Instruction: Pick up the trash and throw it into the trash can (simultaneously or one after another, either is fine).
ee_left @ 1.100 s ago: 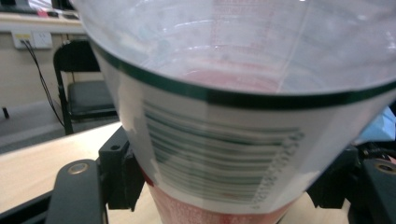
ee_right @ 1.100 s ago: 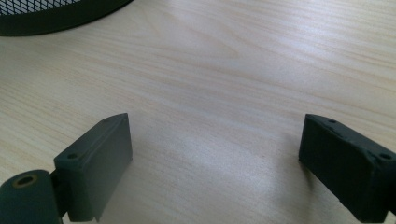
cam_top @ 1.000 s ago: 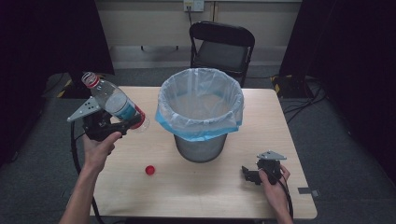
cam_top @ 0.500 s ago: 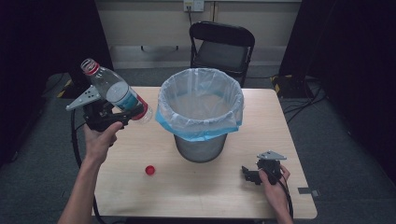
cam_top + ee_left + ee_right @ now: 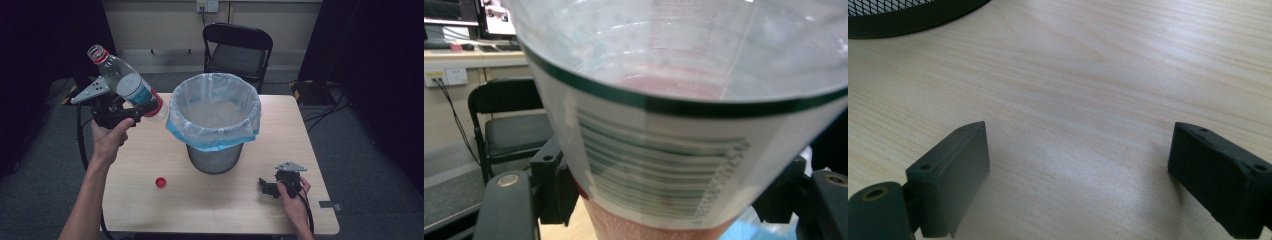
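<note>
Left tongs (image 5: 142,111) grip the bottle (image 5: 125,85) at upper left, beside the bin (image 5: 215,107); right tongs (image 5: 270,186) rest open, lower right. Next, I judge: carry the bottle over the rim and release.

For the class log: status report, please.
Left gripper shut on clear plastic bottle, raised beside lined bin. Right gripper open, resting. Nothing blocking.

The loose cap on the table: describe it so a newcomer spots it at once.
Start at the lined waste bin mid-table. The cap lies on the wood in front of it, toward the left, by itself. It is small, round and red, the one loose thing on the pale tabletop.
</note>
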Available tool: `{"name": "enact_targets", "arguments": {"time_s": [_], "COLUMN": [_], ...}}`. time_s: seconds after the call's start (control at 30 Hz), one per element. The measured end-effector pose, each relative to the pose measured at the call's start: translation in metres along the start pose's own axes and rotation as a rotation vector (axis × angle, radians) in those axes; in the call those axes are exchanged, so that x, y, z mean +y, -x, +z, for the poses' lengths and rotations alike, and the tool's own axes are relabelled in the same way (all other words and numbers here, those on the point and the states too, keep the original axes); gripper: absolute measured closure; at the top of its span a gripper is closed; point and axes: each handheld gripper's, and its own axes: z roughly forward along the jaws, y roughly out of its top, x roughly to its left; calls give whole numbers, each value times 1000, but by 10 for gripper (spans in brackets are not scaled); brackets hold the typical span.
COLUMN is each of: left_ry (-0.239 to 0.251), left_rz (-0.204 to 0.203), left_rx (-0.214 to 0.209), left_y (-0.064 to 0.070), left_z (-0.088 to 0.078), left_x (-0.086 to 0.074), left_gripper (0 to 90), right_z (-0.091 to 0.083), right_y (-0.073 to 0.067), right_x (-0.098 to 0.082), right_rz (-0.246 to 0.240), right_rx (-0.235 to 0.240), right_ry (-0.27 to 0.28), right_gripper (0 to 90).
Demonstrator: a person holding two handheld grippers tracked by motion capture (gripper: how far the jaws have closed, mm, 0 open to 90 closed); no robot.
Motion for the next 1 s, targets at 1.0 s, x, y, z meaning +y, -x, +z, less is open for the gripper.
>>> {"name": "enact_targets", "arguments": {"time_s": [1.0], "left_ry": [15], "left_rz": [33], "left_rx": [-132], "left_y": [34], "left_z": [62], "left_x": [46], "left_gripper": [280], "right_z": [0], "right_y": [0], "right_x": [0], "right_rz": [0], "right_rx": [0], "right_ry": [0], "right_gripper": [88]}}
